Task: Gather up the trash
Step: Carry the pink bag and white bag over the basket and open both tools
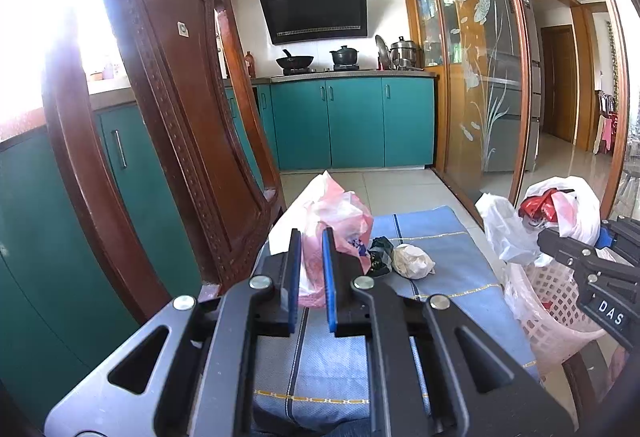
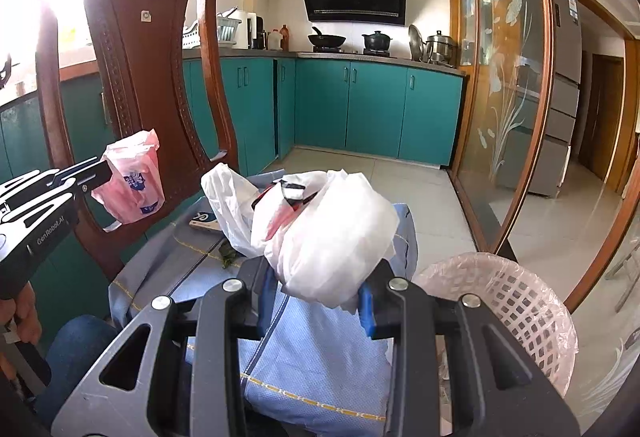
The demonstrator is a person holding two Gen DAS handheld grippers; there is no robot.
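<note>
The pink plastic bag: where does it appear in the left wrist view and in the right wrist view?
Left wrist view: the pink plastic bag sits at lower centre, clamped in the left gripper.
Right wrist view: it hangs at the left edge, off the table, in front of the carved wooden chair.
Shared landmark: the black range hood on the far wall.

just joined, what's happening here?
Trash pickup off a chair with a blue cushion. The left hand-held gripper is shut on a pink plastic bag, lifted off the cushion. The right hand-held gripper grips a white plastic bag near the lined basket. A crumpled white wad and dark scrap remain.
</note>
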